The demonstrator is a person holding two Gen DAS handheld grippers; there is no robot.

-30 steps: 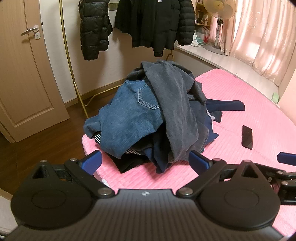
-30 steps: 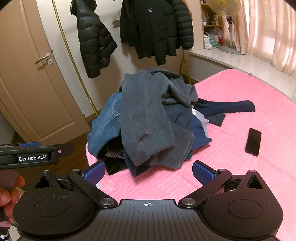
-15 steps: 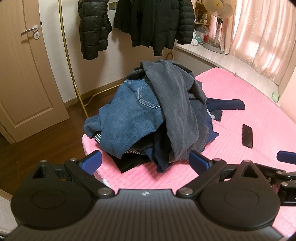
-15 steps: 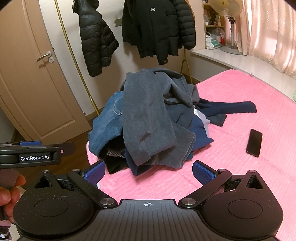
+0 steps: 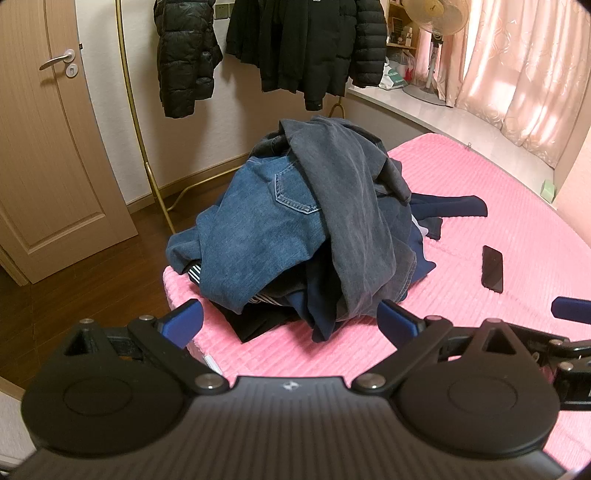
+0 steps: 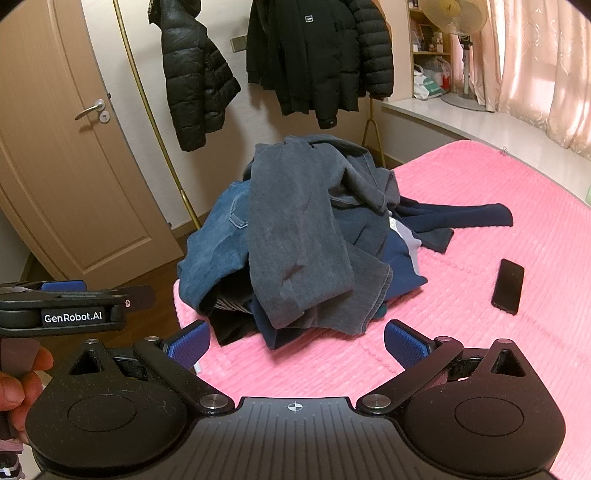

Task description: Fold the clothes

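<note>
Hovering just short of a heap of clothes point(image 5: 306, 229) at the near corner of a pink ribbed bedspread point(image 5: 498, 206): left gripper point(image 5: 290, 319), blue-padded fingers spread wide, nothing between them. Alongside, to its right, right gripper point(image 6: 297, 338), likewise spread wide and empty, aimed at the same heap. Piled together and unfolded: blue jeans point(image 5: 251, 240) on the door side with a back pocket showing, grey trousers point(image 6: 295, 236) draped over the top and down the front, a navy garment point(image 6: 461, 218) trailing a sleeve across the bedspread toward the window side, a bit of striped fabric point(image 5: 194, 273) peeking out underneath, something black point(image 5: 258, 325) at the bottom edge. Lying flat on the bedspread, well apart from the heap: a black phone point(image 6: 509, 286). Gripping the left gripper's handle at the edge of the right wrist view: a hand point(image 6: 18, 384). Hanging on a gold rail against the wall behind: two black puffer jackets point(image 5: 188, 55). Beyond, a wooden door point(image 5: 48, 140), a standing fan point(image 5: 434, 22), pink curtains point(image 5: 517, 66).
</note>
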